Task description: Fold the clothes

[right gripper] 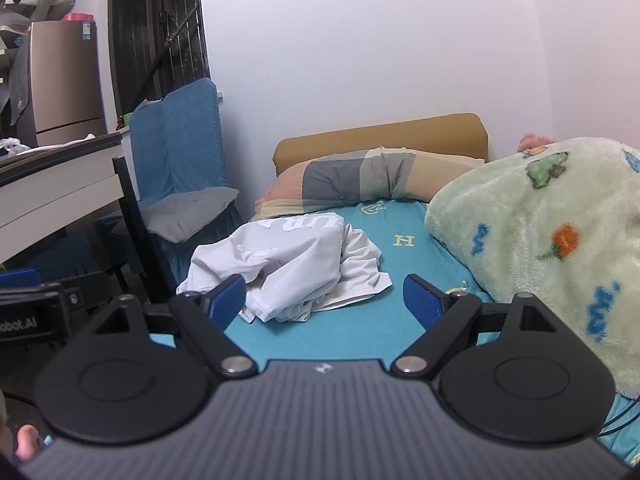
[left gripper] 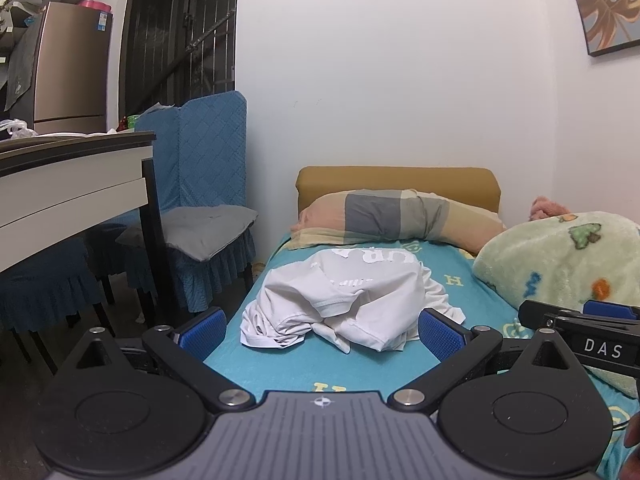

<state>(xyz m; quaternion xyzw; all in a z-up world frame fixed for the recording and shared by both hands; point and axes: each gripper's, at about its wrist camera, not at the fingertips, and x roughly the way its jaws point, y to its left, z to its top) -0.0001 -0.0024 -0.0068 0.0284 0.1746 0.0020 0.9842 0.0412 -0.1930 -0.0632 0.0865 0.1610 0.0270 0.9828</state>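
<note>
White T-shirt [left gripper: 344, 304] is the target: it lies crumpled in a loose heap on the teal bedsheet [left gripper: 280, 368], towards the bed's left edge, unfolded, grey lettering showing on its far upper panel.

Near field, left wrist view: my left gripper [left gripper: 320, 330] is spread wide, blue pads on either side of the heap's near edge in the frame. It holds nothing; I cannot tell whether the pads touch cloth or hang short of it. My right gripper [left gripper: 580, 320] enters that view from the right, black body marked "DAS", over the sheet near the fleece blanket [left gripper: 560, 264].

Near field, right wrist view: right gripper [right gripper: 324, 300] also spread wide and empty. The shirt [right gripper: 288, 268] sits ahead and left of its centre line, the left pad overlapping the heap's near corner in the frame. Part of the left gripper [right gripper: 32, 304] shows at the left edge. A fingertip [right gripper: 26, 442] of the person shows at bottom left.

Mid field: pale green fleece blanket with cartoon prints bulks along the bed's right side, apart from the shirt.

Far field: patchwork pillow [left gripper: 400, 216] just behind the shirt, against a mustard headboard [left gripper: 396, 184] and the white wall. Left of the bed: blue-covered chair [left gripper: 208, 208] with a grey cushion, then a table [left gripper: 72, 180].
</note>
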